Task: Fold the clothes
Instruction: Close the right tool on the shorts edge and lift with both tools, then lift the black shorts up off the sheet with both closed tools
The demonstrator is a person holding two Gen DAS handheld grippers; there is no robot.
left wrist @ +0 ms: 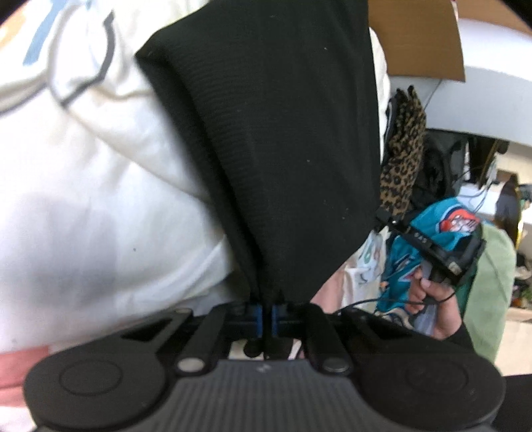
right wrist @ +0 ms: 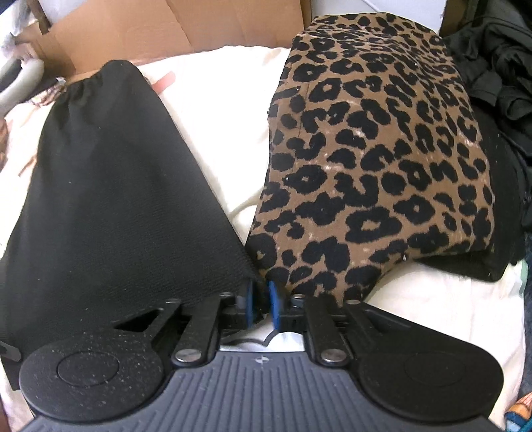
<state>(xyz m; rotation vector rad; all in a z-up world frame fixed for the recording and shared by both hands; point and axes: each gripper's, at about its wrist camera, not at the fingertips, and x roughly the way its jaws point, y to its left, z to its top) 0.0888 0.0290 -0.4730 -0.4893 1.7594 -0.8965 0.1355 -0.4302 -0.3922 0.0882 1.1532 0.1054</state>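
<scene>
Clearly, both grippers hold the same black garment [right wrist: 109, 186], each pinching a corner of it. In the left wrist view the left gripper [left wrist: 266, 315], at lower centre of the frame, has its blue pads drawn together on a bunched black point, and the cloth runs straight up the middle of the frame away from it, over white bedding [left wrist: 83, 186]. In the right wrist view the right gripper [right wrist: 262, 305], also at lower centre, has its pads nearly together on the garment's right-hand corner; from there the cloth spreads up and to the left, ending in a gathered band at the upper left of the frame.

So the long axis of the garment runs away from both grippers, toward the top of each frame, and the far gathered end lies on the bedding. Neither gripper looks nearer to that end; the two corners seem to be the near edge.

A folded leopard-print garment [right wrist: 375, 159] lies just to the right of the right gripper, touching or nearly touching the black cloth at the pads. A cardboard box [right wrist: 173, 30] stands beyond at the top.

My judgement: the next fold would carry the near edge forward toward the gathered band, keeping left of the leopard-print pile.
</scene>
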